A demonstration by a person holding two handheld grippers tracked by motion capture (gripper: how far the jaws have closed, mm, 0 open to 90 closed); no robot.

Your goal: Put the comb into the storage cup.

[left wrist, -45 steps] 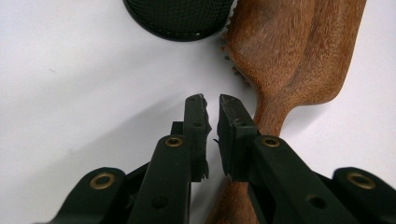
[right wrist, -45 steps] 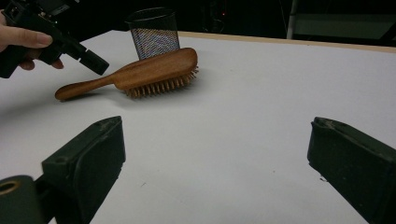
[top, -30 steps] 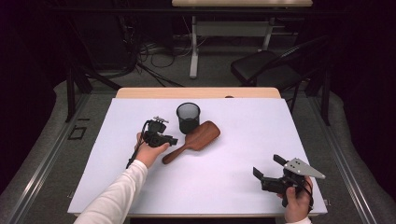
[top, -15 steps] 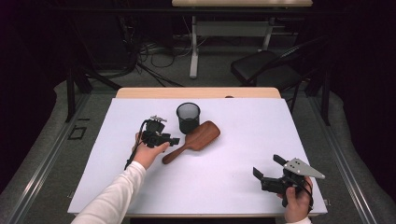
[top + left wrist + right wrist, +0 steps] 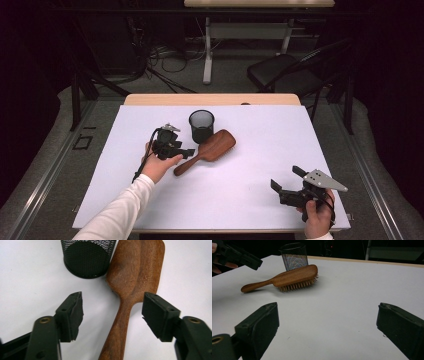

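Observation:
A brown wooden hairbrush [image 5: 210,150] lies bristles down on the white tabletop [image 5: 250,205], its head against a black mesh cup [image 5: 201,125]. My left gripper [image 5: 186,152] hovers at the brush's handle. Its jaws have just been opening. In the left gripper view the handle [image 5: 120,322] runs between the spread pads [image 5: 75,312] without touching either, and the cup [image 5: 87,257] stands just beyond the left gripper [image 5: 113,297]. My right gripper [image 5: 286,178] rests open near the front right corner. The right gripper [image 5: 328,307] looks across at the brush [image 5: 294,275], the cup [image 5: 294,256] and the left gripper [image 5: 249,261].
A bare wooden strip [image 5: 210,99] borders the table's far edge. Beyond it stand a dark chair [image 5: 285,70], a table leg and loose cables [image 5: 165,55] on the floor. White surface stretches between the brush and the right gripper.

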